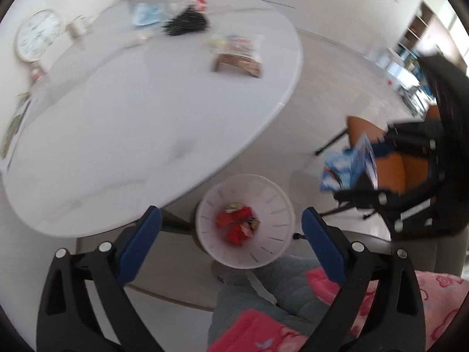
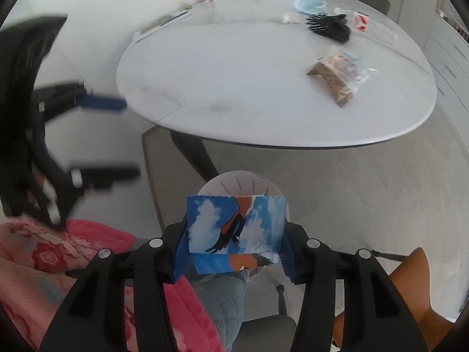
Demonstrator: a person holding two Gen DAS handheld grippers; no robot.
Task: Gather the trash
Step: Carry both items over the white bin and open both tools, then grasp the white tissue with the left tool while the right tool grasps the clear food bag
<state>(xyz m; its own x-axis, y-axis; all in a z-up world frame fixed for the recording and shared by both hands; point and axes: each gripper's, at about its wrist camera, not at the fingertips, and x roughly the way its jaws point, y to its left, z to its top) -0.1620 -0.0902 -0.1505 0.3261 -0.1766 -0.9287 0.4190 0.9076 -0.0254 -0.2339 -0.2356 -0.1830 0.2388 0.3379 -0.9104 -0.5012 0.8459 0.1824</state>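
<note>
Card over the bin, ready to drop

The right tool point(image 2: 234, 234) grips a blue bird-print card point(image 2: 236, 224) directly above the white bin point(image 1: 244, 220) on the floor, so release should land it on the red wrappers point(image 1: 236, 226) inside. The left tool point(image 1: 231, 234) hangs spread wide and empty. More trash, a snack bag point(image 2: 334, 73) included, waits on the worktop point(image 2: 234, 82).

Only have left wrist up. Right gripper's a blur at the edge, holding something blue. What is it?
Observer: A folded blue packet printed with clouds and a bird, clamped in the right gripper.
Operator: Over the bin?
Observer: Yes, the white bin shows just behind the packet, mostly hidden by it.
Operator: Table trash readable on your side?
Observer: Sharper there: a clear snack bag with brown contents, near the table edge.
</note>
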